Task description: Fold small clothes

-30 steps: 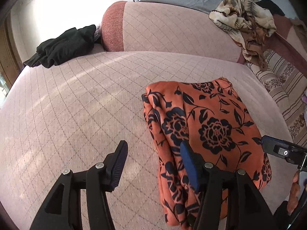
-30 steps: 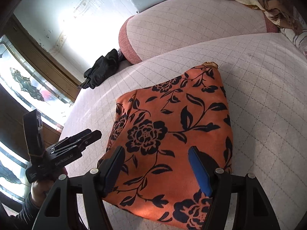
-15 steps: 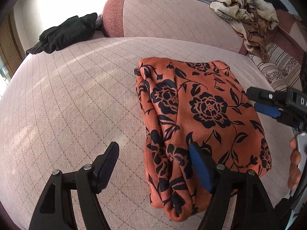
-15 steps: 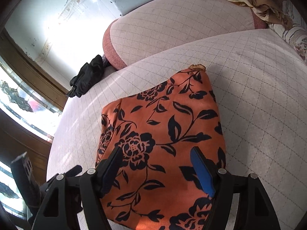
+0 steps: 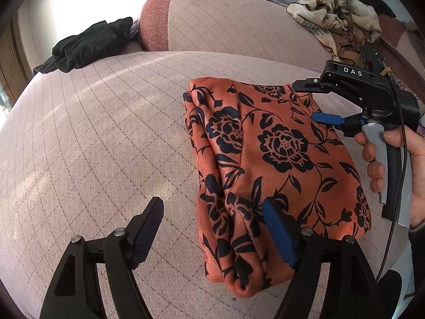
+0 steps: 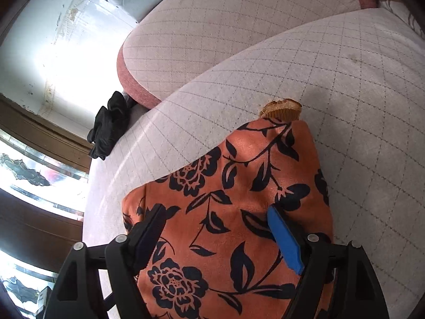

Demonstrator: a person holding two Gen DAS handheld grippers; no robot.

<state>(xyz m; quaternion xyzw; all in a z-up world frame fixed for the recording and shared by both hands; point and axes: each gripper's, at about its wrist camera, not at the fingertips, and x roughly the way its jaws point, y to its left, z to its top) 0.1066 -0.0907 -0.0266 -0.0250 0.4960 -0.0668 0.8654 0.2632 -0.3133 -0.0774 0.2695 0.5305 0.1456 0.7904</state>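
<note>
Now, garment: folded orange floral cloth (image 5: 271,159) lying mid-mattress (image 5: 106,133), nearer its right edge.
left gripper (image 5: 212,232): fingers spread, just opened, straddling cloth's left fold.
right gripper (image 6: 216,235): fingers spread, just opened, over cloth, nothing pinched.
far-left corner: black clothes (image 5: 87,45).

A wide bed covered in a pale pink quilted spread with a diamond grid (image 5: 101,138). A folded orange garment printed with black flowers (image 5: 271,159) lies flat on it. A crumpled black garment (image 5: 90,45) rests at its far left edge, beside a pink quilted bolster with a red end (image 5: 225,26) along the head.
</note>
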